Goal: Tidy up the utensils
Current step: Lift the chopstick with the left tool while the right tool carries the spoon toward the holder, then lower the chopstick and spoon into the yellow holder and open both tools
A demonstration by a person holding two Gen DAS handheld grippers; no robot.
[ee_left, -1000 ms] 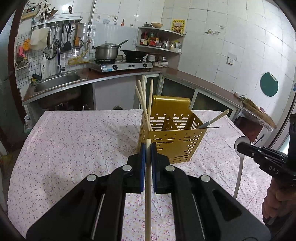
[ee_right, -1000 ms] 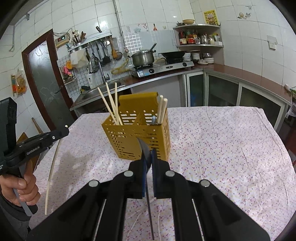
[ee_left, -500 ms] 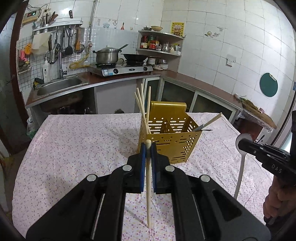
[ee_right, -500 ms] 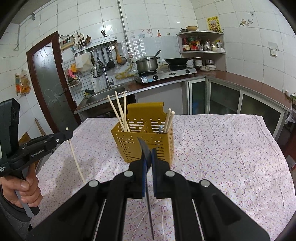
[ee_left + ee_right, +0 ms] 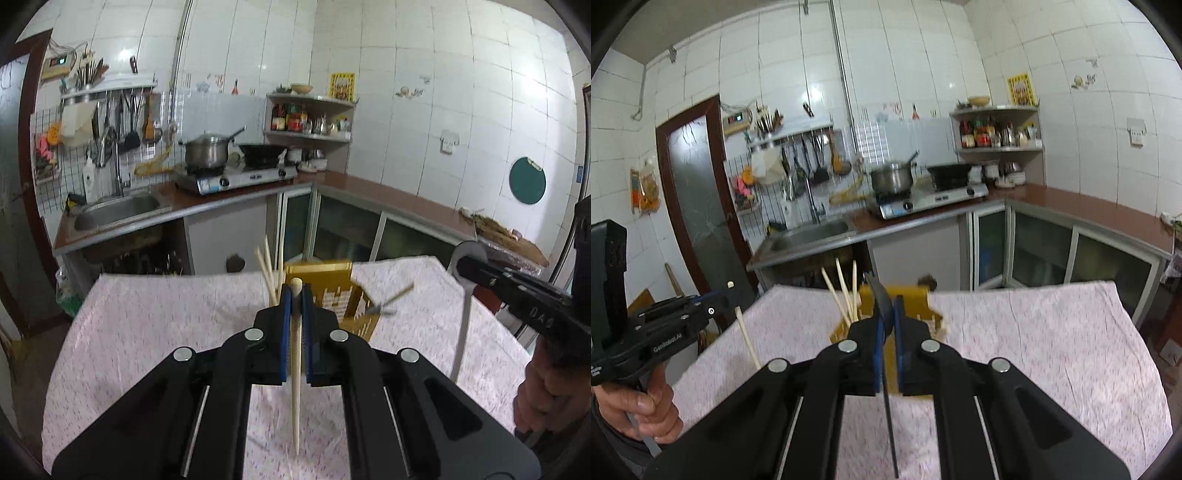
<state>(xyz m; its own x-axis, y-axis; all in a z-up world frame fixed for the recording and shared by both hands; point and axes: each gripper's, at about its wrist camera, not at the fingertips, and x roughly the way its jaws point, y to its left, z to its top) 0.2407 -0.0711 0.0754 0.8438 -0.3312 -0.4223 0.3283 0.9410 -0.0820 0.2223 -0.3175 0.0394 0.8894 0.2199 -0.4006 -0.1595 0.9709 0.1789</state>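
Note:
A yellow perforated utensil holder (image 5: pixel 332 295) stands on the floral tablecloth (image 5: pixel 166 317), with several wooden chopsticks (image 5: pixel 267 269) in it; it also shows in the right wrist view (image 5: pixel 912 295). My left gripper (image 5: pixel 295 295) is shut on a wooden chopstick (image 5: pixel 295 387), held upright above the table before the holder. My right gripper (image 5: pixel 889 306) is shut on a spoon (image 5: pixel 888 406) seen edge-on; in the left wrist view its pale bowl and handle (image 5: pixel 463 306) show at the right.
Behind the table run a counter with a sink (image 5: pixel 118 212), a stove with a pot (image 5: pixel 207 155) and a corner shelf of bottles (image 5: pixel 310 122). A dark door (image 5: pixel 698 206) stands at the left. The table's edges fall away at both sides.
Both grippers have risen and tilted up, so the holder sits lower and farther in both views. Each still holds its utensil.

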